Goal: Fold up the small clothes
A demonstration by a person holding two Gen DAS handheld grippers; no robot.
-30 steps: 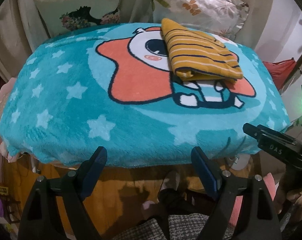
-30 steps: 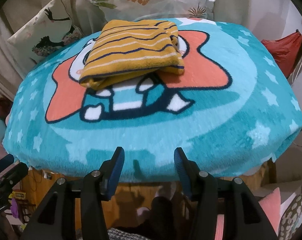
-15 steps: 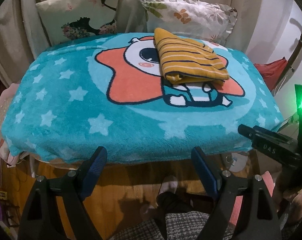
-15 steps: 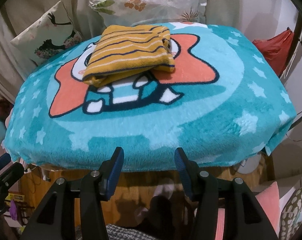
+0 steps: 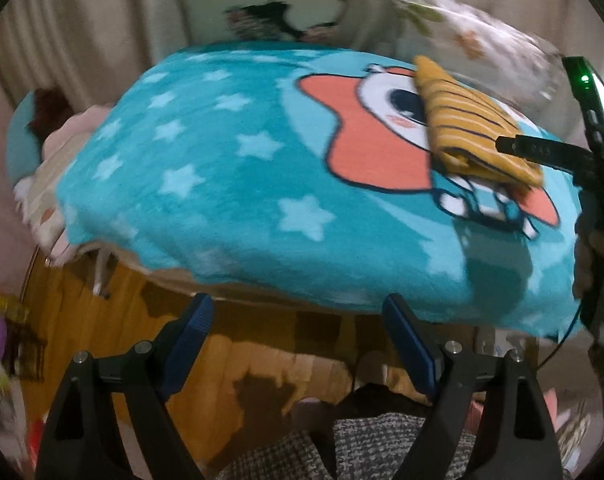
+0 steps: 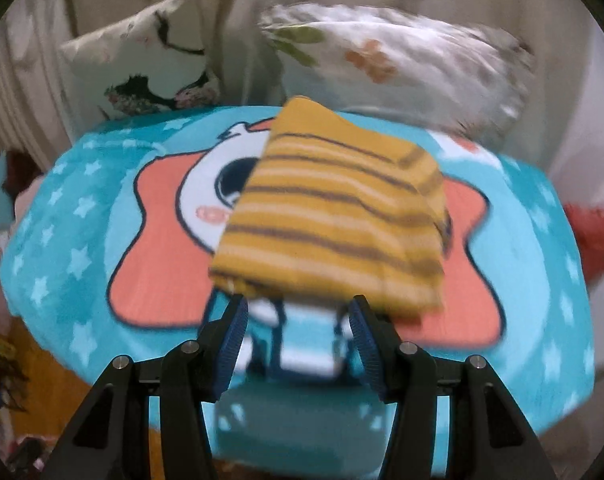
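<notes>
A folded mustard-yellow striped garment (image 6: 334, 216) lies on a teal star-print blanket (image 6: 81, 216) with a cartoon figure. My right gripper (image 6: 297, 320) is open and empty, just in front of the garment's near edge, over the blanket. In the left wrist view the garment (image 5: 466, 136) lies at the right, and the right gripper (image 5: 542, 150) reaches in over it. My left gripper (image 5: 297, 320) is open and empty, held off the blanket's front edge (image 5: 261, 280).
Two printed pillows (image 6: 141, 76) (image 6: 402, 56) stand behind the blanket against a beige curtain. A red object (image 6: 594, 232) is at the right. Wooden floor (image 5: 241, 360) and a checked cloth (image 5: 342, 444) lie below the left gripper. Clutter sits at the far left (image 5: 5, 320).
The right gripper has moved forward over the blanket, up to the folded garment. The left gripper has swung left, so the garment now sits at its right. Both views are motion-blurred.
</notes>
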